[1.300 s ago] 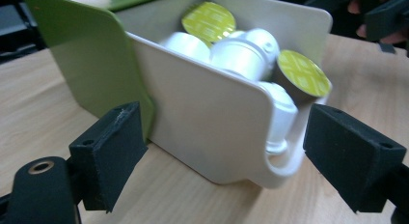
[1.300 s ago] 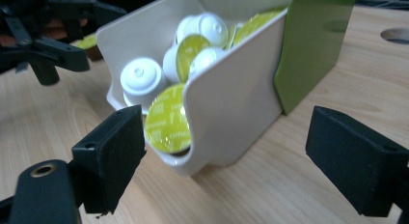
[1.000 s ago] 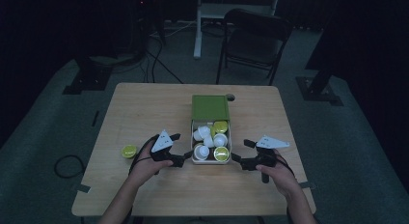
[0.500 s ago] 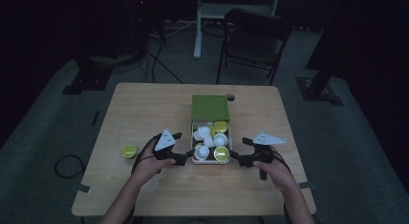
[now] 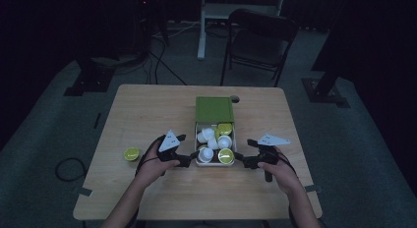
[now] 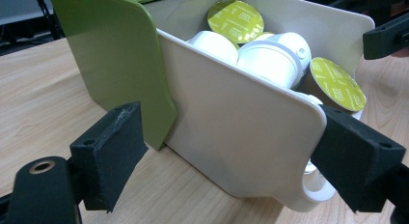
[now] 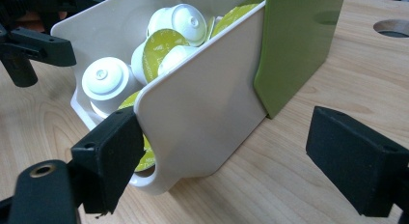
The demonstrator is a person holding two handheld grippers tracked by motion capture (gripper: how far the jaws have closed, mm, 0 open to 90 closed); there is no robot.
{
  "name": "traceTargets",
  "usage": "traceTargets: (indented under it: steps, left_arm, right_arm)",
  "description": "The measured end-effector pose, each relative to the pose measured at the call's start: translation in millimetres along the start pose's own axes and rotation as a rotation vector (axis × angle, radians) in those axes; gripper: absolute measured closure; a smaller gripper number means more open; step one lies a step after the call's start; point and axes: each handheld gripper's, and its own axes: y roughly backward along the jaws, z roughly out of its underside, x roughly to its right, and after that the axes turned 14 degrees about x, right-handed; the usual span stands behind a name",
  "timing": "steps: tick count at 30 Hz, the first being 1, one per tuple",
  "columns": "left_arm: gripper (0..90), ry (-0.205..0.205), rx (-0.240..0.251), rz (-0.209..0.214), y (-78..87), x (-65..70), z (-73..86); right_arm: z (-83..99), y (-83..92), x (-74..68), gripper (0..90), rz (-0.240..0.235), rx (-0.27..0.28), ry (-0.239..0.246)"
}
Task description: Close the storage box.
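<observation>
A white drawer [image 5: 215,148] full of coffee capsules [image 5: 225,156] is drawn halfway out of its green sleeve [image 5: 214,109] near the middle of the wooden table [image 5: 147,110]. It is flanked by both tools: the left gripper [image 5: 193,156] is placed at the drawer's left front corner, the right gripper [image 5: 240,158] at the right front corner.

In the left gripper view the jaws are seen apart, one pad [image 6: 108,154] beside the sleeve's edge [image 6: 118,64] and the other pad [image 6: 359,163] at the drawer's front corner, so the side wall [image 6: 231,127] is straddled but not squeezed. The right gripper is spread in the same way — one pad [image 7: 113,156] is very near the front corner of the white wall [image 7: 202,118], the other pad [image 7: 357,161] stands free over the wood. Probably the drawer is approached from both sides so that it can be pulled or steadied evenly.

One loose capsule [image 5: 131,154] lies well apart at the left, near the table edge. Bare wood remains in front of the drawer — enough room, it seems, for sliding it further out.
</observation>
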Motion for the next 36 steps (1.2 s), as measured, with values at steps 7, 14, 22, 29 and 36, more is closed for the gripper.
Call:
traceTargets:
  steps: [7,14,22,29,36]
  left_arm:
    - [14.9,-0.018,0.001,-0.001,-0.6,-0.1,-1.0]
    - [15.0,-0.018,0.0,-0.004,-2.9,-1.4,-1.3]
    - [15.0,0.007,-0.015,-0.007,-4.4,-2.9,-2.6]
    - [14.9,-0.032,-0.018,-0.012,-6.2,-4.8,-4.8]
    - [14.9,-0.028,-0.019,-0.011,-7.8,-6.8,-4.6]
  right_arm:
    - [-2.7,-1.5,1.3,12.8,0.0,-0.012,0.005]
    - [-4.0,-2.8,2.2,12.9,0.013,-0.014,0.005]
    - [-5.5,-4.3,2.8,13.0,0.013,-0.018,0.01]
    - [-7.1,-6.7,3.1,13.0,0.016,-0.021,0.015]
    - [-9.5,-9.3,3.3,13.0,0.017,-0.029,0.016]
